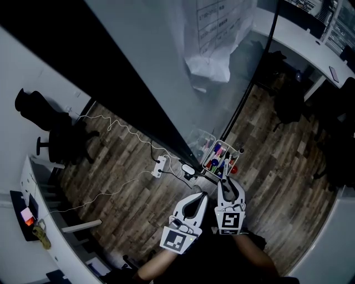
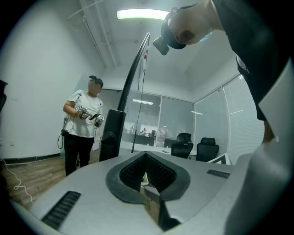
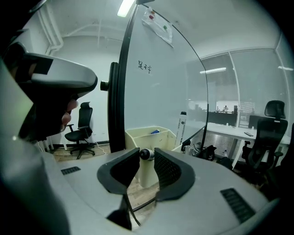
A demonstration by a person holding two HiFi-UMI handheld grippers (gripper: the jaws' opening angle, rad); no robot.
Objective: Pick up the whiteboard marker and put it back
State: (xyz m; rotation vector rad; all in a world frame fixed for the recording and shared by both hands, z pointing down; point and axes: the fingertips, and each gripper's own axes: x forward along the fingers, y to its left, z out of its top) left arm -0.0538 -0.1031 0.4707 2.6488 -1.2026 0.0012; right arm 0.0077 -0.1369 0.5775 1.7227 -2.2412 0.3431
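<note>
Left claw (image 2: pixel 146 158): closed, nothing in it.
Right claw (image 1: pixel 227 186): open, jaws either side of the marker's end.
Marker (image 3: pixel 146 154): between the right jaws, just before the box (image 3: pixel 138 134).
Advice: probably centre the pads, then close squarely.

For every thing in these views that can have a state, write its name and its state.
left claw: shut, empty.
right claw: open.
marker: its end sits between the right claw's tips.
basket: upright, holding several markers.
whiteboard: some writing on it.
ceiling light: on.
</note>
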